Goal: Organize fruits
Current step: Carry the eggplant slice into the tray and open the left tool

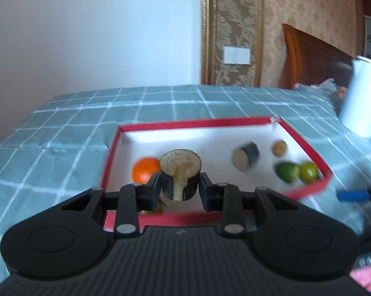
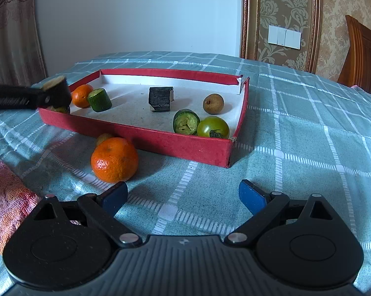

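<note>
Fruits sit partly outside: nearest the wide-open right gripper [image 2: 183, 198], an orange [image 2: 114, 159] rests on the cloth against the red tray [image 2: 175, 145], half hiding a small fruit. Inside lie a tomato [image 2: 213, 127], cut green piece [image 2: 186, 121], dark chunk [image 2: 160, 98]. Beyond, left gripper [image 1: 179, 187] clamps a dark-skinned cut piece [image 1: 180, 170]. Motion blur smears its view.

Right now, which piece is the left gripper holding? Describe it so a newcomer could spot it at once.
Start at the red tray on the checked tablecloth. Over its left end the left gripper is shut on a dark-skinned chunk with a pale, rough cut face. Unlike the similar dark block lying mid-tray, this one is lifted and clamped.
</note>
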Action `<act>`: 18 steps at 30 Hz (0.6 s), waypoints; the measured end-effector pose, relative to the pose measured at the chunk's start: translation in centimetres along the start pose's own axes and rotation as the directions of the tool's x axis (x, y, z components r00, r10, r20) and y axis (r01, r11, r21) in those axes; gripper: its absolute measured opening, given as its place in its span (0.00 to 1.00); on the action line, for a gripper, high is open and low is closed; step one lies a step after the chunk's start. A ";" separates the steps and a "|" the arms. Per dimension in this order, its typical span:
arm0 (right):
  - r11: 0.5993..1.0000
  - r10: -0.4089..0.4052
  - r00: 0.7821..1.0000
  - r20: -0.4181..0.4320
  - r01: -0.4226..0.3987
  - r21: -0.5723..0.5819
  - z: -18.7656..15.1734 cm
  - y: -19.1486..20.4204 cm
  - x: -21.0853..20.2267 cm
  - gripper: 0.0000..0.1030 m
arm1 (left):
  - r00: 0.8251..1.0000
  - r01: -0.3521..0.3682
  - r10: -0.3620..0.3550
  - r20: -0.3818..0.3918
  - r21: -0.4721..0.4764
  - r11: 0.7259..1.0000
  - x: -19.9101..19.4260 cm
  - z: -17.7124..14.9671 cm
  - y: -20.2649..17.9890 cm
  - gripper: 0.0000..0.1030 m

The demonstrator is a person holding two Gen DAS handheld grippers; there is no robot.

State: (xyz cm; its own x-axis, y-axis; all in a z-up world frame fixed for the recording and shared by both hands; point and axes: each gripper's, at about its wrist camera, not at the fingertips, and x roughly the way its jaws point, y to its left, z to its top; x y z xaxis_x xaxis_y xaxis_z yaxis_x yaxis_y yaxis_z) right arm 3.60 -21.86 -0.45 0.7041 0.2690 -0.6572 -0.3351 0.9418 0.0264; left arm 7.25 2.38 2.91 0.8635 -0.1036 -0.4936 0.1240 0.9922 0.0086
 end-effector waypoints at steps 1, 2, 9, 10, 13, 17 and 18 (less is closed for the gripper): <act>1.000 0.000 1.000 0.000 0.000 0.000 0.0 0.0 0.0 0.95 | 1.000 -0.014 0.014 0.003 -0.003 1.000 0.6 0.5 0.2 0.29; 1.000 0.000 1.000 0.000 0.000 -0.001 0.0 0.0 0.0 0.95 | 1.000 -0.029 0.029 0.005 -0.004 1.000 1.1 0.8 0.5 0.29; 1.000 -0.002 1.000 -0.001 0.002 -0.003 0.0 -0.1 0.0 0.95 | 0.997 -0.072 0.071 -0.026 -0.053 0.996 6.0 2.9 2.1 0.29; 1.000 -0.002 1.000 -0.001 0.002 -0.003 0.0 -0.1 0.0 0.95 | 0.996 -0.082 0.080 -0.039 -0.050 0.995 6.8 3.0 2.1 0.29; 1.000 -0.002 1.000 -0.001 0.002 -0.004 0.0 -0.1 0.0 0.95 | 0.994 -0.095 0.092 -0.061 -0.040 0.995 8.4 3.0 2.2 0.29; 1.000 -0.004 1.000 -0.002 0.004 -0.005 0.0 0.0 0.0 0.95 | 0.993 -0.093 0.088 -0.078 -0.055 0.994 9.7 3.0 2.5 0.29; 1.000 -0.004 1.000 -0.002 0.004 -0.006 0.0 -0.1 0.0 0.95 | 0.992 -0.100 0.096 -0.078 -0.049 0.994 10.0 3.0 2.5 0.29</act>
State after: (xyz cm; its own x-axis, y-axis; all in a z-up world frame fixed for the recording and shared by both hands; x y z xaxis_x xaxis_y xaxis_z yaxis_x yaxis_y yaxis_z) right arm 3.66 -21.92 -0.46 0.7041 0.2650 -0.6588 -0.3361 0.9416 0.0196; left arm 17.62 3.59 0.61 0.8305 -0.0018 -0.5570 0.0127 0.9998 0.0157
